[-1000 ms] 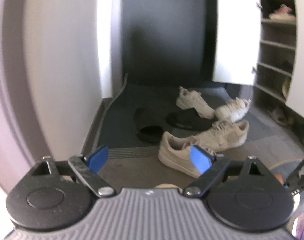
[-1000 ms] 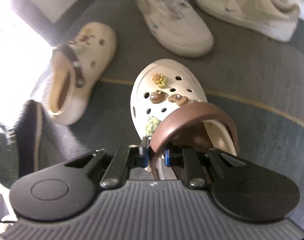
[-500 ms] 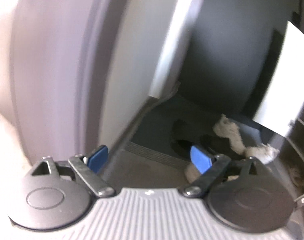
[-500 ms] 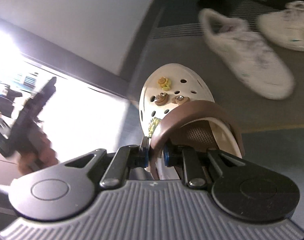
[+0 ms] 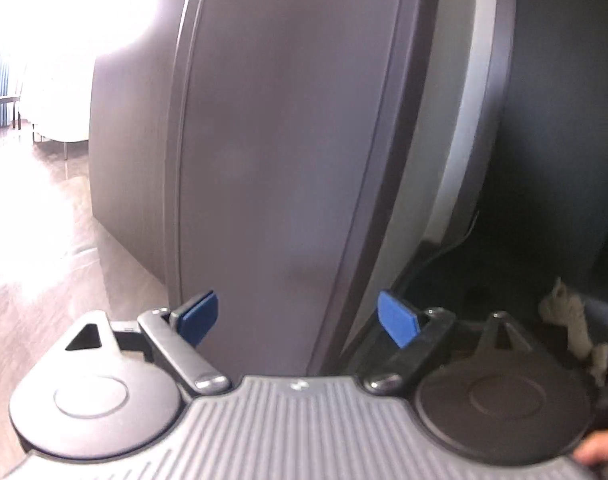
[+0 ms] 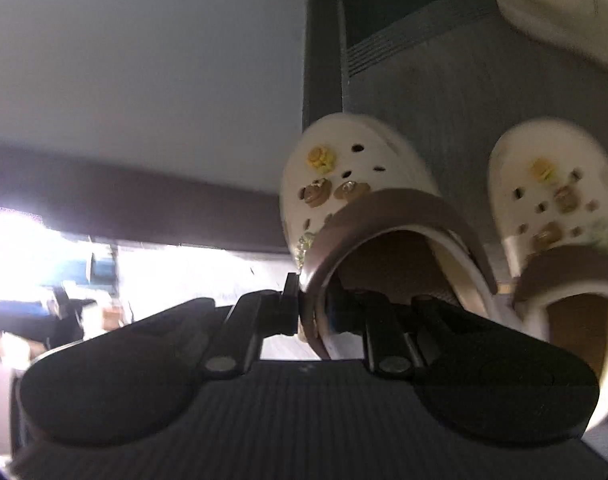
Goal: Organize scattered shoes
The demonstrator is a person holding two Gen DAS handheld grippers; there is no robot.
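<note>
Two cream clogs now sit side by side: the right gripper, pinching the carried clog by its brown strap, has swung it beside its mate at three o'clock, so the pair is nearly matched. Left gripper stays spread, empty, now facing a grey panel.

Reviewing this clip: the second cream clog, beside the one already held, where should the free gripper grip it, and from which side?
Best bet: the brown heel strap of the second clog. It arches above the heel opening, leaving room for one finger under and one over. Come from behind the heel, as the right gripper does on the held clog. The left gripper holds nothing, its fingers closing slightly.
</note>
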